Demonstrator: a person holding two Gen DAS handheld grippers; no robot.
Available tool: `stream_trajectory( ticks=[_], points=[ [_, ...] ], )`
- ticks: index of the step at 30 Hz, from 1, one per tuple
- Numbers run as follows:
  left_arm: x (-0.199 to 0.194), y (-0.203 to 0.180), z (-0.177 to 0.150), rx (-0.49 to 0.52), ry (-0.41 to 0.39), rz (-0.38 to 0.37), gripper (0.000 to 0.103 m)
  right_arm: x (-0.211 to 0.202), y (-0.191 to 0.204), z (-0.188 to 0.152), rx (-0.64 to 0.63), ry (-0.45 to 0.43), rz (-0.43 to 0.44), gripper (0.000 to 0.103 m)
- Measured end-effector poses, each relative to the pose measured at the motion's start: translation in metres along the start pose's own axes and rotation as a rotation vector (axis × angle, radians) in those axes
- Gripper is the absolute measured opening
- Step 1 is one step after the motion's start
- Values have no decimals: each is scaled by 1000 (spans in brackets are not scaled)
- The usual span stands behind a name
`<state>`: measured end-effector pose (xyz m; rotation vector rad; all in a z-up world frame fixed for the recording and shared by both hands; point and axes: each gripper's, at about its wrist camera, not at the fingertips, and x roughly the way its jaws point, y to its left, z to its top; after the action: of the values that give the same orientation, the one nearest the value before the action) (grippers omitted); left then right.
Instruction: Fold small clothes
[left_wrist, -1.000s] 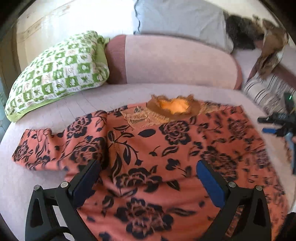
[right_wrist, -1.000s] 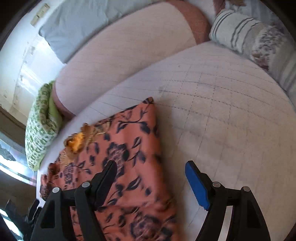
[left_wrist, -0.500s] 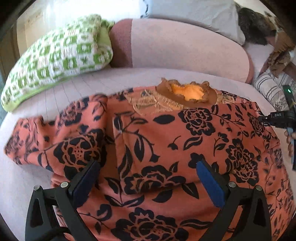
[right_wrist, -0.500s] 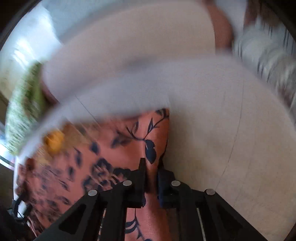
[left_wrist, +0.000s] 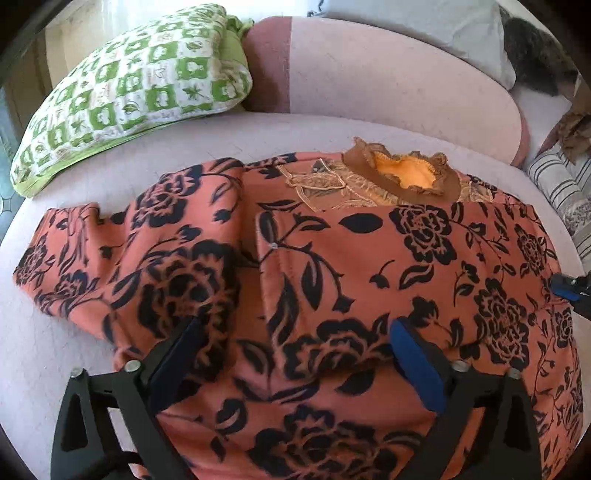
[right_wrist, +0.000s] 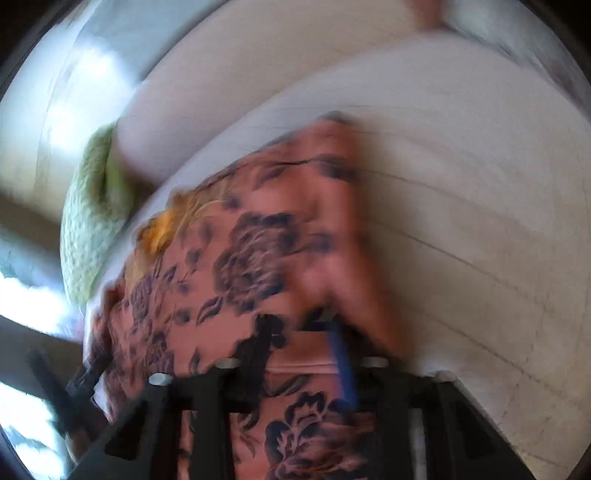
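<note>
Pinching the floral top (right_wrist: 258, 258) at its right edge, right gripper (right_wrist: 299, 339) has closed since a second ago and drags it in, blurred; the garment fills centre frame on the sofa (left_wrist: 369, 92), left gripper (left_wrist: 291, 354) spread above it, fold starting

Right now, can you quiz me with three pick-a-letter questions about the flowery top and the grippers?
1. Where does the green checked pillow lie?
A. beyond the top, to the left
B. on the top
C. under the top

2. What colour shows inside the top's neck?
A. blue
B. orange
C. white

3. How is the left gripper?
A. open over the cloth
C. shut on the pillow
B. shut on a sleeve

Answers: 1 A, it rests against the sofa back; 2 B, orange lining shows; 3 A, its fingers stand wide apart.
</note>
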<state>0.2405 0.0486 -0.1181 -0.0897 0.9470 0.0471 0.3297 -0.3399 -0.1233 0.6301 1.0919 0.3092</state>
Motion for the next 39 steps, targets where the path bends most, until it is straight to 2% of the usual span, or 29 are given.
stream_trajectory(
  ticks=[1, 2, 4, 7, 10, 13, 16, 19, 21, 26, 27, 28, 29, 30, 31, 32, 35, 38, 39],
  points=[
    [-11, 3, 0, -6, -28, -18, 99, -10, 10, -5, -23, -23, -12, 32],
    [-25, 8, -1, -8, -56, -44, 99, -20, 23, -11, -83, -50, -35, 48],
    [-55, 24, -4, -41, -126, -57, 100, -35, 38, -26, -133, -93, -46, 71],
    [-94, 66, -13, -148, -204, -87, 100, -49, 58, -59, -231, -143, -72, 71],
    [-111, 131, -24, -318, -241, -53, 100, -39, 66, -87, -288, -142, -91, 72],
    [-91, 199, -30, -530, -184, -50, 100, -21, 55, -111, -313, -111, -130, 72],
    [-64, 250, -34, -717, -132, -124, 100, -28, 47, -120, -346, -142, -122, 72],
    [-42, 276, -29, -854, -122, -159, 99, -26, 44, -120, -330, -145, -104, 73],
    [-30, 290, -31, -948, -109, -142, 99, -28, 42, -120, -330, -152, -98, 74],
    [-16, 303, -19, -1009, -100, -121, 98, -27, 43, -122, -345, -168, -95, 76],
    [-12, 303, -17, -1020, -86, -95, 95, -24, 45, -122, -343, -170, -94, 76],
    [-12, 304, -15, -1021, -78, -65, 76, -24, 44, -121, -339, -171, -89, 76],
    [-11, 305, -13, -1015, -62, -37, 32, -24, 44, -121, -337, -172, -86, 76],
    [-2, 306, -11, -1011, -4, -47, 5, -24, 43, -121, -331, -174, -78, 76],
    [1, 309, -14, -1030, 22, -56, 5, -24, 42, -121, -328, -175, -74, 76],
    [2, 310, -15, -1046, 15, -52, 5, -24, 42, -120, -325, -176, -69, 76],
    [-11, 297, -1, -964, -12, 20, 4, -26, 40, -120, -315, -180, -54, 76],
    [-55, 253, 33, -775, -149, 46, 4, -26, 38, -120, -303, -184, -39, 76],
    [-79, 223, 50, -671, -223, 40, 4, -27, 37, -120, -298, -186, -34, 76]
  ],
)
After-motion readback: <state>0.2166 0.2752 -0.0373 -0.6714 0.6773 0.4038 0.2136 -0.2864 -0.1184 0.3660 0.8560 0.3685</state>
